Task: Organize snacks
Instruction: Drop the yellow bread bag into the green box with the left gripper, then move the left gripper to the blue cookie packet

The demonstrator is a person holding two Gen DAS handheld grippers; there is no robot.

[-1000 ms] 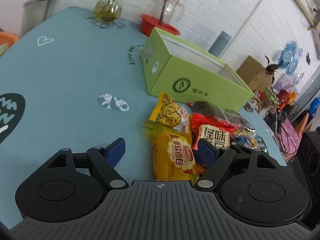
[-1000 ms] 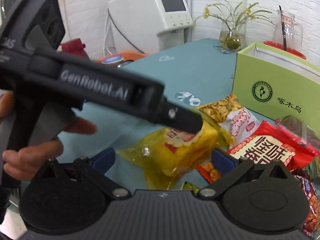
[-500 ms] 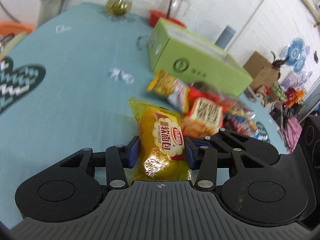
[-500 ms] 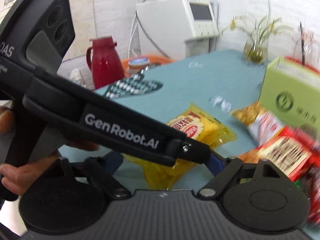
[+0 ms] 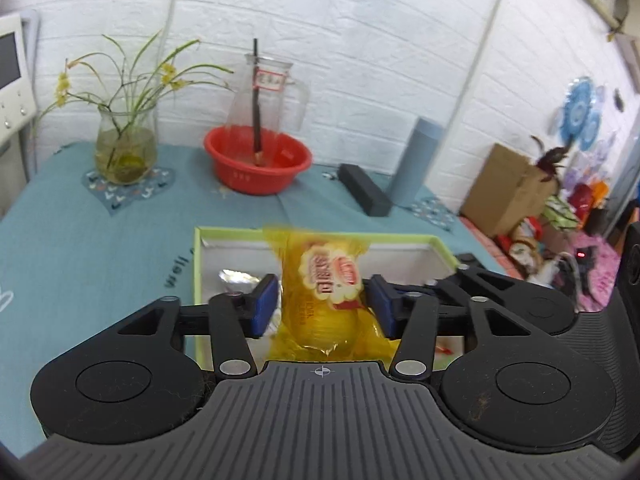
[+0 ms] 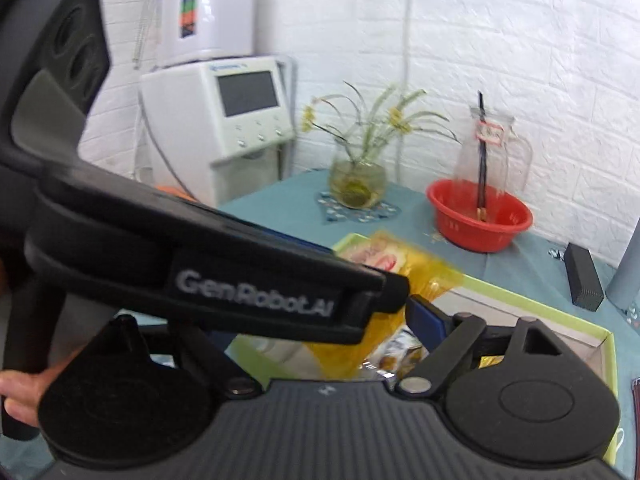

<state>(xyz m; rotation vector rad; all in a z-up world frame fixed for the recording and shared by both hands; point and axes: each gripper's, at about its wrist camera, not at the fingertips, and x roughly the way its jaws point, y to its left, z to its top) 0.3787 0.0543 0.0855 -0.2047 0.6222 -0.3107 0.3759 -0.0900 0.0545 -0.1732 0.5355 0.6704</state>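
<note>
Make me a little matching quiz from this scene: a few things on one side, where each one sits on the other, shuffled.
Things:
1. yellow snack bag
2. glass pitcher
3. plant vase
4. black bar

Places:
A. lying by the blue cylinder
B. on a patterned mat
C. between the left gripper pads, over the green box
D. standing in the red basin

Pairs: 1-C, 2-D, 3-B, 4-A

A white brick wall (image 5: 360, 40) stands behind a table with a teal cloth (image 5: 80, 232). A white machine with a screen (image 6: 224, 112) sits left; a cardboard box (image 5: 508, 188) sits right.
</note>
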